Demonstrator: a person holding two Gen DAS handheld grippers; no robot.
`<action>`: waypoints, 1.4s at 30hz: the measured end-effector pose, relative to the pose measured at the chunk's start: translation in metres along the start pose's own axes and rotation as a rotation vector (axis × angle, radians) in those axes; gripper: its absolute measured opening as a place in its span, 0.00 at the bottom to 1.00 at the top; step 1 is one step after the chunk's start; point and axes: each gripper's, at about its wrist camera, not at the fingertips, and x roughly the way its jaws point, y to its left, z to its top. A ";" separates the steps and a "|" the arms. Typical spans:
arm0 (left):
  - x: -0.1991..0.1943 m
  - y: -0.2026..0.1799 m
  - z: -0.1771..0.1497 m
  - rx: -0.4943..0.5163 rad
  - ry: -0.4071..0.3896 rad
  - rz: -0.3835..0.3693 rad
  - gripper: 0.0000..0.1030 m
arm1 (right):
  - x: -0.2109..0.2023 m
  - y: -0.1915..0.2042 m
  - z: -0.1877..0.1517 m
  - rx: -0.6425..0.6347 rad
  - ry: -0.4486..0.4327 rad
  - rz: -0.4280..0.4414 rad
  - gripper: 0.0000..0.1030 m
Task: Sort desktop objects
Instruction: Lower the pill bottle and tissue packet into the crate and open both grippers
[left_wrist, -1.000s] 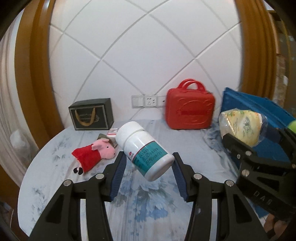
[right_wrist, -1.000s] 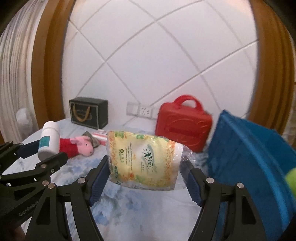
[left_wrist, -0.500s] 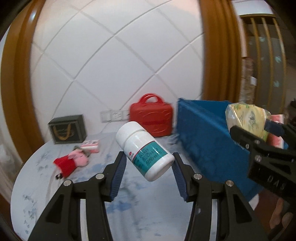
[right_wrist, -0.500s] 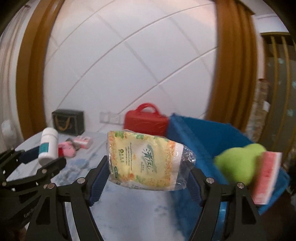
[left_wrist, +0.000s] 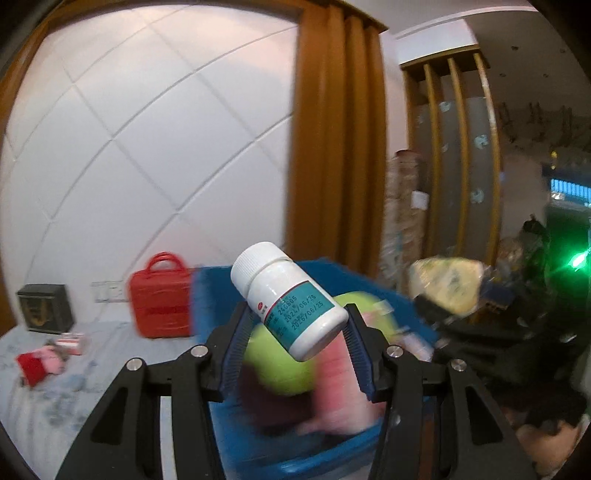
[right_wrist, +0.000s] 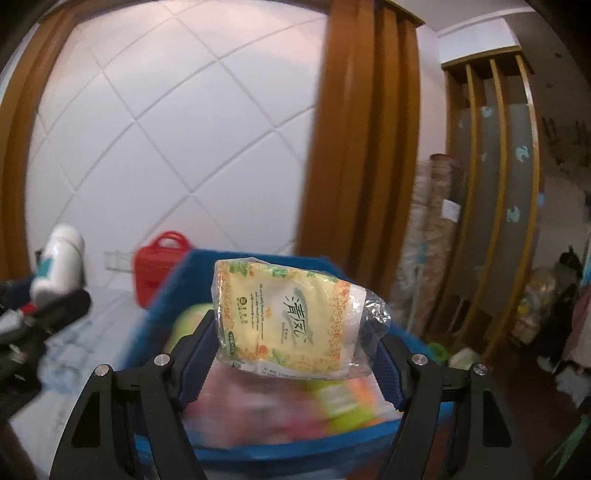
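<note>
White: one pill bottle (left_wrist: 290, 301); yellow: one tissue pack (right_wrist: 288, 319); one blue bin (right_wrist: 162, 299).

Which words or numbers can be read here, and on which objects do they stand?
"240605", "2024/06/25", "2026/06/25": teal label of the white bottle, held in the left gripper.
"清风": yellow tissue pack, held in the right gripper.
The smaller print on both is too small to read.

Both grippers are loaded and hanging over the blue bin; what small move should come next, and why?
Probably lower both slightly and open the jaws. The left gripper clamps the white pill bottle and the right gripper the tissue pack, each above the blue bin, which already holds sorted things.
</note>
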 end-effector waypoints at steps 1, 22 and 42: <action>0.009 -0.021 0.003 -0.002 0.007 -0.009 0.48 | 0.006 -0.017 -0.001 -0.008 0.010 -0.004 0.73; 0.149 -0.131 -0.056 -0.004 0.415 0.127 0.53 | 0.101 -0.132 -0.051 -0.140 0.184 0.208 0.73; 0.133 -0.126 -0.057 0.014 0.413 0.188 0.75 | 0.118 -0.128 -0.068 -0.135 0.253 0.265 0.96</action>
